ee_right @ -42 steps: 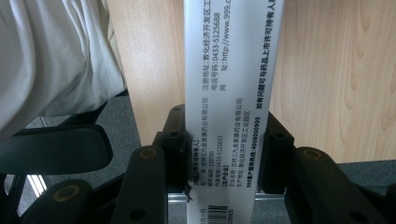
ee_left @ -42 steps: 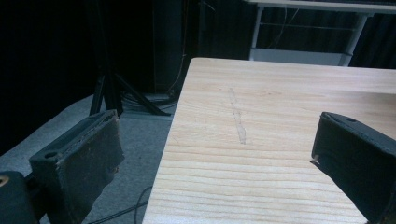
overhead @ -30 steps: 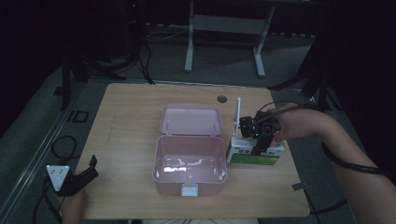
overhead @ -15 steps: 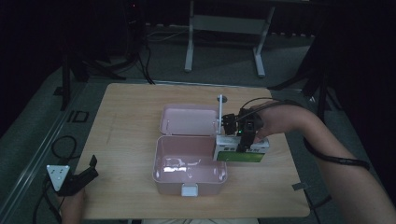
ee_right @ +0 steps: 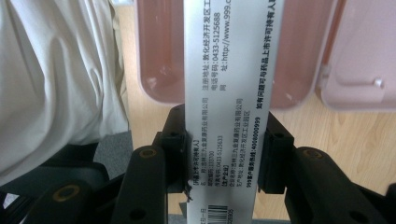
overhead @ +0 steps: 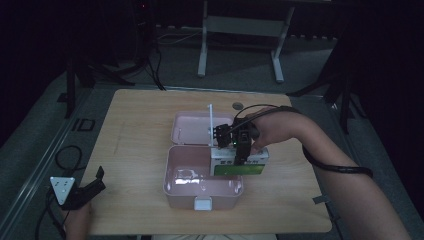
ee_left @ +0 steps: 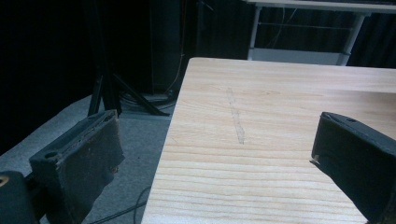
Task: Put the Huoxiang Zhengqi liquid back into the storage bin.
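Observation:
A pink plastic box [overhead: 200, 180] lies open in the middle of the table, its lid [overhead: 192, 129] folded back flat. My right gripper [overhead: 240, 150] is shut on a white and green medicine carton [overhead: 239, 163], held above the box's right rim. In the right gripper view the carton [ee_right: 229, 93] runs up between both jaws, its printed white side facing the camera, with the pink box [ee_right: 163, 51] beneath it. My left gripper [overhead: 82, 190] rests open at the table's front left corner, and its left gripper view shows wide-apart jaws over the bare table edge [ee_left: 261, 130].
The wooden table [overhead: 140, 125] has a small round grommet [overhead: 238, 106] at its back edge. A white metal stand [overhead: 240, 30] and cables stand on the floor behind. The person's light clothing [ee_right: 56, 79] shows beyond the table's front edge.
My right gripper has carried the carton leftward from the table's right side to over the open box's right rim. The left gripper has stayed put.

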`<state>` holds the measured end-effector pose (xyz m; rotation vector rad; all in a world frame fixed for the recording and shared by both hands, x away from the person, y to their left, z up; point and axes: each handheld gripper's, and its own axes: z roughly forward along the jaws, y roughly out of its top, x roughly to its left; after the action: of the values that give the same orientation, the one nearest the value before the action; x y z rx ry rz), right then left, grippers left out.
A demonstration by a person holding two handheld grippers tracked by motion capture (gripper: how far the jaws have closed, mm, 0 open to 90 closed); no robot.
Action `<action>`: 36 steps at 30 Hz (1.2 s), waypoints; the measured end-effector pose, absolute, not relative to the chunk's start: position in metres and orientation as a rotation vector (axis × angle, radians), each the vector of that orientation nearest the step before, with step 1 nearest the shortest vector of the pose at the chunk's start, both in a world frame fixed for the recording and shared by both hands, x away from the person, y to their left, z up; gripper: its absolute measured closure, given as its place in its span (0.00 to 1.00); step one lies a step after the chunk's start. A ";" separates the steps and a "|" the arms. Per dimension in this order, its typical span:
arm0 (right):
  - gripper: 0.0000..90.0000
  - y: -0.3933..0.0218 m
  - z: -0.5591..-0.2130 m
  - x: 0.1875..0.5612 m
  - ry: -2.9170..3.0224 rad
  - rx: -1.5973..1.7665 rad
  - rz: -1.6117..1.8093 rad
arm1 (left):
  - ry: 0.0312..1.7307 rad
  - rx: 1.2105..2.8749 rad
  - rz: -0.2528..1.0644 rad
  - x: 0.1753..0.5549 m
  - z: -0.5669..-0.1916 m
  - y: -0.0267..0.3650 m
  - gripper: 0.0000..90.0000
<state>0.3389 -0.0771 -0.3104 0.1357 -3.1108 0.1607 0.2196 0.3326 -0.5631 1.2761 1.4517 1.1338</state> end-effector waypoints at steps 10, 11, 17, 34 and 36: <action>0.69 -0.050 -0.320 0.327 -3.097 0.229 0.196 | 1.449 1.279 1.135 0.219 -0.563 0.333 0.02; 0.69 -0.050 -0.320 0.327 -3.097 0.229 0.196 | 1.449 1.279 1.135 0.219 -0.563 0.333 0.02; 0.69 -0.034 -0.324 0.324 -3.084 0.254 0.176 | 1.448 1.279 1.134 0.219 -0.563 0.333 0.02; 0.69 -0.011 -0.349 0.321 -3.079 0.255 0.150 | 1.447 1.278 1.130 0.220 -0.563 0.333 0.02; 0.69 -0.011 -0.354 0.322 -3.079 0.251 0.138 | 1.447 1.277 1.131 0.220 -0.563 0.333 0.02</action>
<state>0.3223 -0.0111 -0.3537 0.2514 -3.0791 0.1380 0.2197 0.3330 -0.5632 1.2770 1.4471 1.1307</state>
